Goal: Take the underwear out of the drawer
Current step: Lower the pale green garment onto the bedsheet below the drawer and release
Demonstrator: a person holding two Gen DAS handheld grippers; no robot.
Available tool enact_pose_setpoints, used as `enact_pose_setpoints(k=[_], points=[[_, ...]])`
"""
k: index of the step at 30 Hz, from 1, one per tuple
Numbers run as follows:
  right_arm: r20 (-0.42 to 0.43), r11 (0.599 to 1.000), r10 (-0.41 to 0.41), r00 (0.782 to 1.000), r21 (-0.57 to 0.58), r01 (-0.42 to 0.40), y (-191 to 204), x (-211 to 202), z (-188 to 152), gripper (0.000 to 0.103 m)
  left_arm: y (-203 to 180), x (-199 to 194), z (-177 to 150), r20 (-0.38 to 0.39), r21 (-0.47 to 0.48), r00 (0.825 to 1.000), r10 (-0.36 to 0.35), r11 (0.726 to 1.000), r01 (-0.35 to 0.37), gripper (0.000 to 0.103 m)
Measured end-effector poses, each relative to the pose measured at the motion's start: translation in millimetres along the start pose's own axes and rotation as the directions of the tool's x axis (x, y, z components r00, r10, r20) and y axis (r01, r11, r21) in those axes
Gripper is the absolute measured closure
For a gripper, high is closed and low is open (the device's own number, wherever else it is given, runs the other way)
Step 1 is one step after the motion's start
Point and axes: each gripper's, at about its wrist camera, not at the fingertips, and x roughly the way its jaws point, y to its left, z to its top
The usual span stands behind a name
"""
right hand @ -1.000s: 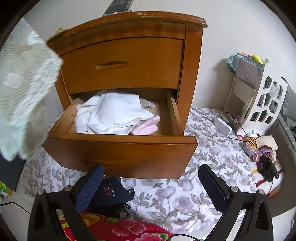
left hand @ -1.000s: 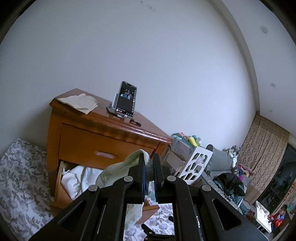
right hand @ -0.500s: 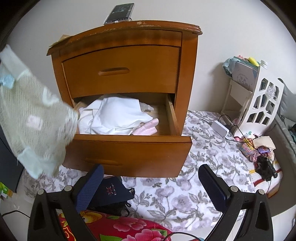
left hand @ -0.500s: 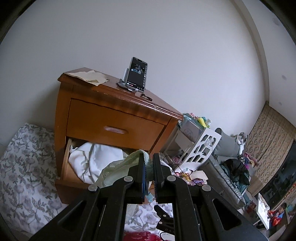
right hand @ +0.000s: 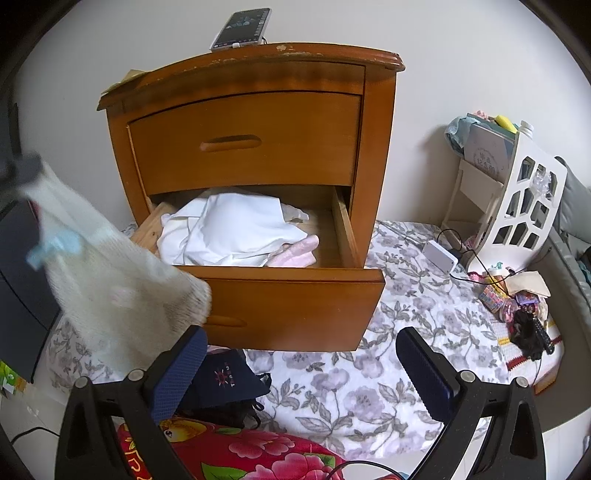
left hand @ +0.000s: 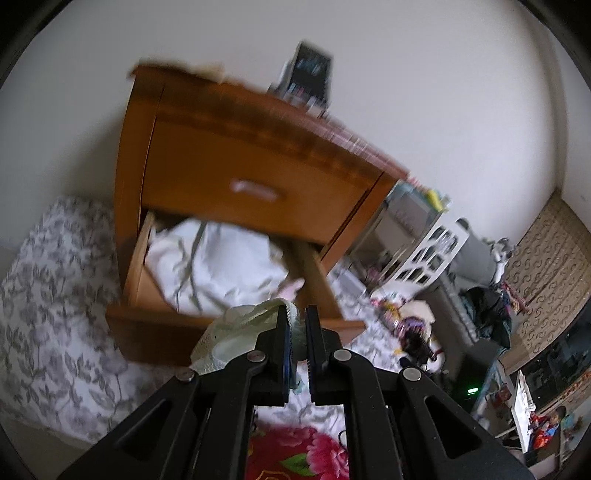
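Note:
My left gripper [left hand: 296, 314] is shut on pale green lace underwear [left hand: 236, 332], which hangs out to the left of its fingers. In the right wrist view the same underwear [right hand: 110, 288] dangles at the left, in front of the open bottom drawer [right hand: 295, 299] of a wooden nightstand [right hand: 251, 96]. White cloth [right hand: 236, 229] and a pink garment [right hand: 299, 251] lie in the drawer. My right gripper [right hand: 299, 354] is open and holds nothing, low in front of the drawer.
A phone [right hand: 242, 27] stands on the nightstand top. A dark blue garment [right hand: 225, 380] lies on the flowered sheet [right hand: 369, 387] under the right gripper, beside a red flowered blanket [right hand: 258, 454]. A white rack [right hand: 517, 195], a charger and clutter sit at the right.
My left gripper has sunk and tipped downward with the underwear, so more of the drawer shows. In the right wrist view the underwear dropped from upper left toward the drawer front. The right gripper stayed put.

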Motion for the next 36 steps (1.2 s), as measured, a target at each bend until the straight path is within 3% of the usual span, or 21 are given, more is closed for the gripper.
enact_pose_setpoints(k=[7, 22, 26, 31, 36], points=[[-0.014, 1.0, 0.002, 1.0, -0.001, -0.002, -0.9, 5.6, -2.2, 0.0, 15.8, 39.2, -15.4, -0.128, -0.031, 0.991, 0.023, 0.999, -0.027, 0.096], [-0.041, 1.0, 0.005, 0.999, -0.002, -0.005, -1.7, 18.8, -5.2, 0.0, 28.9, 91.8, -37.6, -0.276, -0.06, 0.961, 0.019, 0.998, -0.036, 0.096], [-0.048, 1.0, 0.006, 0.999, -0.001, -0.006, -2.5, 22.1, -6.6, 0.0, 49.3, 119.3, -53.3, -0.353, -0.099, 0.934, 0.048, 0.991, -0.088, 0.096], [-0.057, 1.0, 0.004, 0.998, 0.0, -0.004, -3.5, 26.0, -7.6, 0.0, 80.8, 147.8, -80.6, -0.446, -0.133, 0.888, 0.115, 0.972, -0.192, 0.096], [-0.068, 1.0, 0.004, 0.998, -0.004, -0.005, -2.6, 31.3, -8.5, 0.0, 96.4, 159.4, -92.6, -0.479, -0.122, 0.862, 0.168, 0.959, -0.255, 0.096]])
